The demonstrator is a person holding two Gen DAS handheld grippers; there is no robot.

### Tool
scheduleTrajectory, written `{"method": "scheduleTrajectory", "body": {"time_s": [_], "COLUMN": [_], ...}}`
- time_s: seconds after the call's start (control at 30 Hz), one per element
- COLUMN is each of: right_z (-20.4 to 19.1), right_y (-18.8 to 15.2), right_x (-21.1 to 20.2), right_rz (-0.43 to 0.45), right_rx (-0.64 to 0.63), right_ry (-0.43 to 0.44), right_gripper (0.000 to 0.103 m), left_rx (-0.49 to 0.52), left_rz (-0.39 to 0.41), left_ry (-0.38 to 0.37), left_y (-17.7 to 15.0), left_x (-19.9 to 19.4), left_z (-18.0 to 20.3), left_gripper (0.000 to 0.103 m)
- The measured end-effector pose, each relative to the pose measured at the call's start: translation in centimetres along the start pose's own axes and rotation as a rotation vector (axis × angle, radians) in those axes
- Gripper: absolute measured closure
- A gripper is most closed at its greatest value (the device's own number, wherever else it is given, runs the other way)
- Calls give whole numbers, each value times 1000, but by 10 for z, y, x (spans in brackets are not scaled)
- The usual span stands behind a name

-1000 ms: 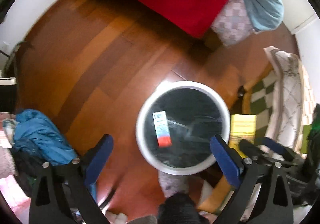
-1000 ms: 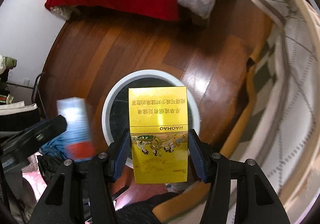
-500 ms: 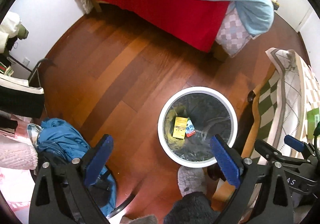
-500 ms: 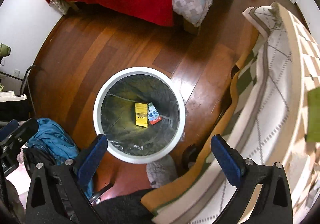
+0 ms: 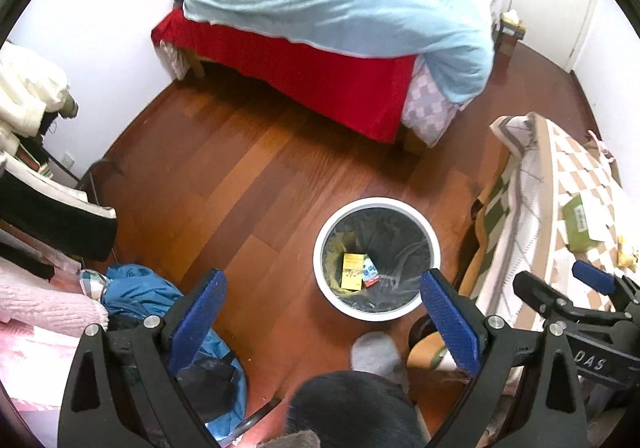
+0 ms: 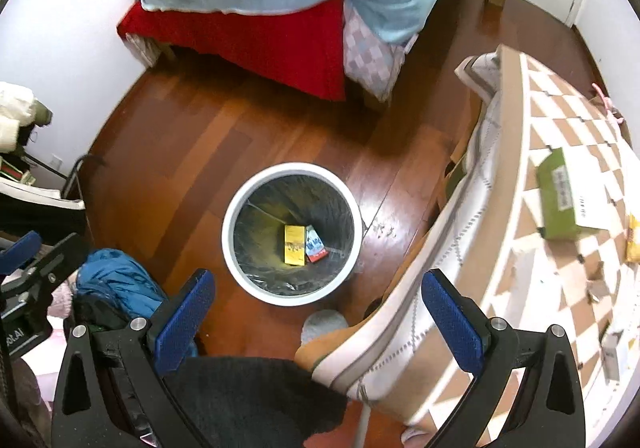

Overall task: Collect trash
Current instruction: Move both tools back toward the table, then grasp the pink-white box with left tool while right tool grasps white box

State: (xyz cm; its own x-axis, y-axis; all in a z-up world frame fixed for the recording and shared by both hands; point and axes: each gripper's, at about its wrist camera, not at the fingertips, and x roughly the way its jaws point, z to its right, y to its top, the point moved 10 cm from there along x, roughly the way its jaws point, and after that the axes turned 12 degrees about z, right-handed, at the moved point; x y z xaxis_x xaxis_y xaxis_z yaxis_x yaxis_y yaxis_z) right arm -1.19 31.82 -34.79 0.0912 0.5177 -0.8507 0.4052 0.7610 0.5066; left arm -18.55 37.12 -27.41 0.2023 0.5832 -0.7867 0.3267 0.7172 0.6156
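A white-rimmed trash bin (image 5: 434,248) (image 6: 228,224) with a dark liner stands on the wooden floor. At its bottom lie a yellow box (image 5: 351,270) (image 6: 294,244) and a blue-and-red carton (image 5: 371,271) (image 6: 315,246), side by side. My left gripper (image 5: 324,318) is open and empty, held high above the floor, near side of the bin. My right gripper (image 6: 320,322) is open and empty, also high above the bin. A green box (image 5: 579,224) (image 6: 560,196) lies on the checked tablecloth (image 6: 560,288) at the right.
A bed (image 5: 320,60) with a red sheet and light blue blanket stands at the back. Blue clothing (image 5: 140,296) is piled on the floor at the left. A table with the cloth fills the right side. A grey-socked foot (image 5: 374,354) stands by the bin.
One second ago my right gripper held the yellow box over the bin and the carton was falling. Both now lie in the bin, and both open grippers have risen higher.
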Motion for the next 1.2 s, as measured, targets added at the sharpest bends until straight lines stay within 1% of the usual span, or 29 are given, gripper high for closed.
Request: {"method": "scheduleTrajectory", "body": {"time_s": [0.13,0.2,0.3,0.37,0.43,0.5,0.53,0.6,0.67,0.7,0.73,0.8,0.87,0.9,0.97,1.03,1.13,1.2], "right_z": [5,10,27,42,70,102,129,166,218,235,265,301,345,357,388,411,430,435], "right_y": [3,3,1,-5,-16,-29,-39,-52,-73,-79,-92,-107,-126,-131,-143,-152,-154,-157], "right_x": [-47,-62,-97,-113,-131,-142,-147,-150,-150,-148,-145,-141,-132,-130,-122,-110,-97,-88], "right_rz": [76,100,153,173,193,197,188,164,113,93,52,5,-78,-96,-166,-237,-299,-339], "right_rx": [25,44,98,132,173,197,211,220,222,219,212,197,158,150,115,69,-2,-33], "right_ry": [18,26,48,58,47,9,-29,-88,-168,-192,-242,-286,-348,-361,-402,-412,-412,-400], "right_gripper": [0,0,0,0,0,0,0,0,0,0,0,0,0,0,0,0,0,0], "left_rx": [16,19,25,41,53,72,80,99,129,141,155,189,224,242,273,295,308,317], "left_rz": [44,67,103,131,147,130,111,88,53,36,16,-25,-67,-85,-114,-134,-166,-177], "left_ry": [-15,-17,-16,-27,-47,-95,-125,-162,-195,-207,-217,-221,-218,-212,-207,-196,-208,-220], "left_y": [1,3,3,1,-5,-15,-22,-32,-45,-50,-54,-66,-77,-82,-91,-96,-104,-108], "left_x": [-29,-43,-60,-69,-74,-71,-65,-55,-39,-31,-21,-2,21,30,47,59,71,75], "left_z": [11,19,36,59,86,124,149,187,229,248,265,297,321,330,348,357,367,370], "left_gripper": [4,4,4,4,4,4,4,4,4,4,4,4,5,5,5,5,5,5]}}
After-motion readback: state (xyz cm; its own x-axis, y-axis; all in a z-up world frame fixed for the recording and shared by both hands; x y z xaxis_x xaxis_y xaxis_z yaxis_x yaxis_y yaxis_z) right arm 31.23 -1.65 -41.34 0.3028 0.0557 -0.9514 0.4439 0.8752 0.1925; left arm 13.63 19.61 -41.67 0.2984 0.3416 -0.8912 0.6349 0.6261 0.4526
